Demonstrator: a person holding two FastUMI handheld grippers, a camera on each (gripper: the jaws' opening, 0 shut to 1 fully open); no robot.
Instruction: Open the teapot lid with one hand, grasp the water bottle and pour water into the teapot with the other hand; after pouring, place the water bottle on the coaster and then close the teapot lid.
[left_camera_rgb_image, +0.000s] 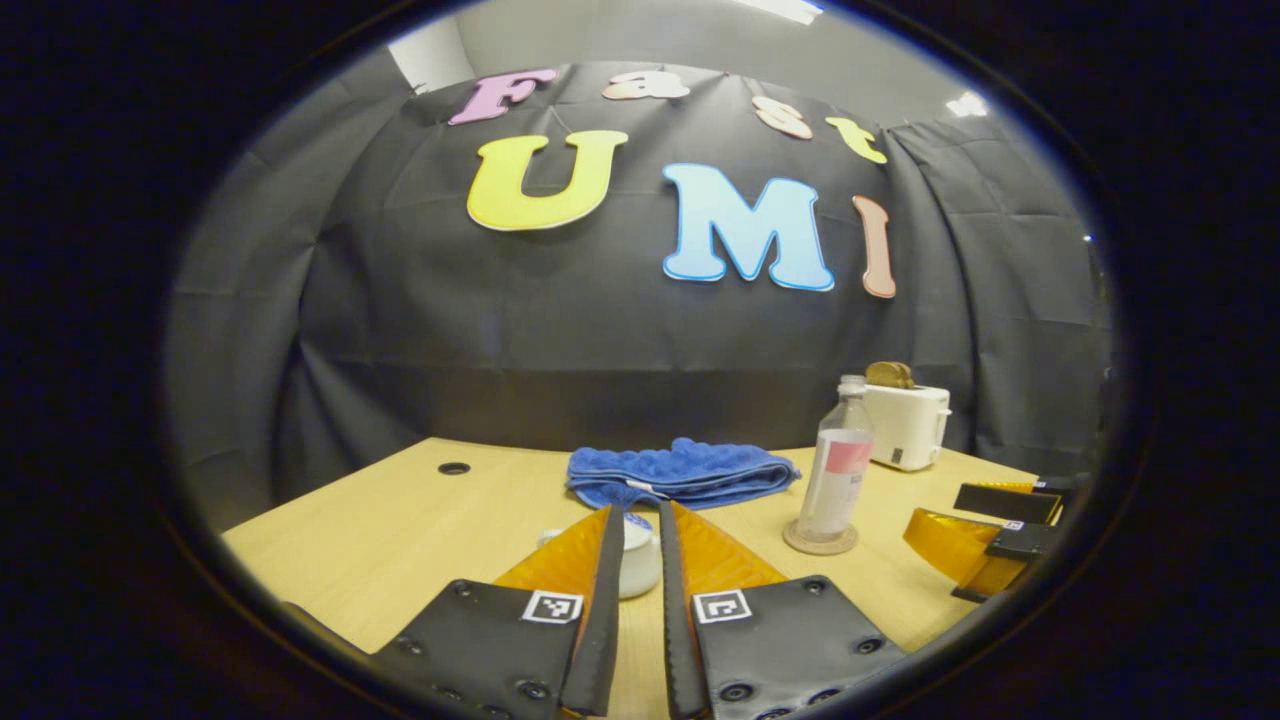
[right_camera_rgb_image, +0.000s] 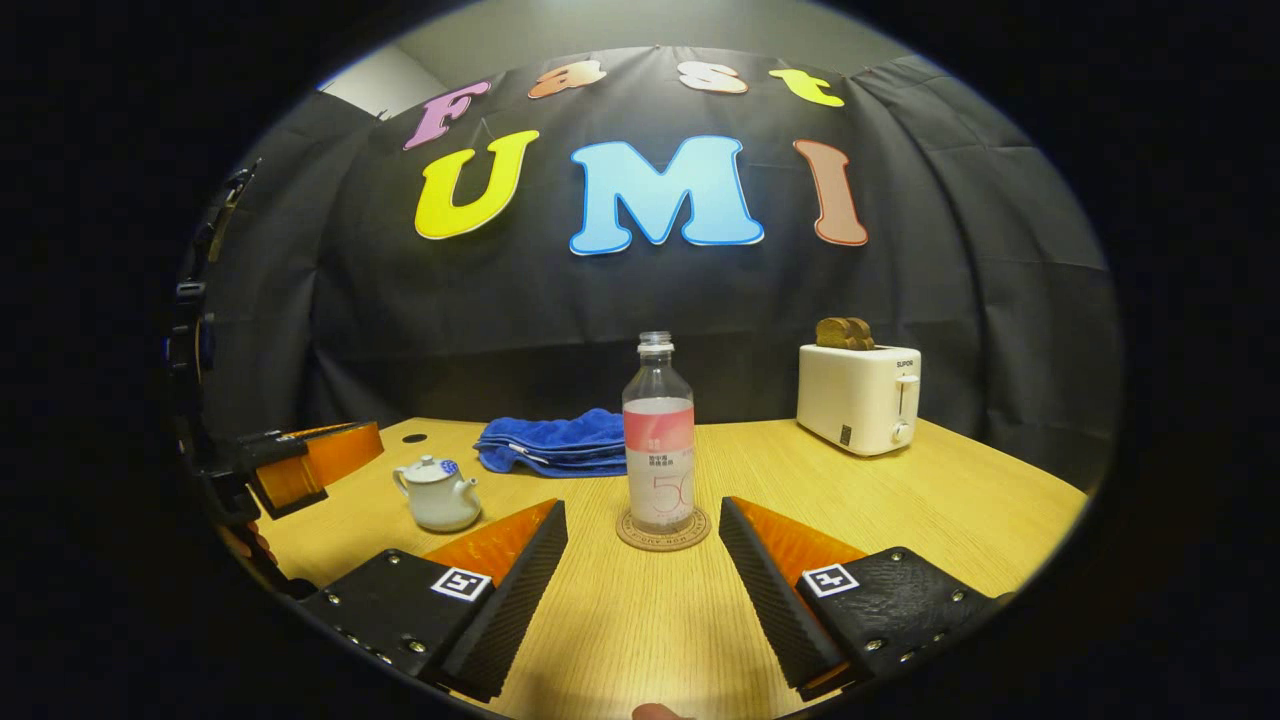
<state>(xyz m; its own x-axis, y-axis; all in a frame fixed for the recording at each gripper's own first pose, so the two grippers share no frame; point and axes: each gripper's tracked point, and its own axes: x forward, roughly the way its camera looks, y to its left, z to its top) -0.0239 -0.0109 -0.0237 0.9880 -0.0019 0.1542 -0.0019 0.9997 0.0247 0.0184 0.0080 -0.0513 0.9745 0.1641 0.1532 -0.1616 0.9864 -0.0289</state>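
Observation:
A small white teapot (right_camera_rgb_image: 438, 500) with its lid (right_camera_rgb_image: 430, 468) on stands on the wooden table, left of a clear uncapped water bottle (right_camera_rgb_image: 658, 440). The bottle stands upright on a round coaster (right_camera_rgb_image: 640, 540). My right gripper (right_camera_rgb_image: 642, 505) is open wide just in front of the bottle, not touching it. My left gripper (left_camera_rgb_image: 638, 510) points at the teapot (left_camera_rgb_image: 640, 572) with only a narrow gap between its fingers, and holds nothing. The right gripper view shows the left gripper (right_camera_rgb_image: 320, 455) apart from the teapot, to its left. The bottle (left_camera_rgb_image: 838, 460) and right gripper (left_camera_rgb_image: 985, 530) appear at right in the left gripper view.
A folded blue towel (right_camera_rgb_image: 550, 440) lies at the back of the table behind the teapot. A white toaster (right_camera_rgb_image: 860, 395) with bread in it stands at the back right. A cable hole (left_camera_rgb_image: 453, 468) sits near the table's far left edge.

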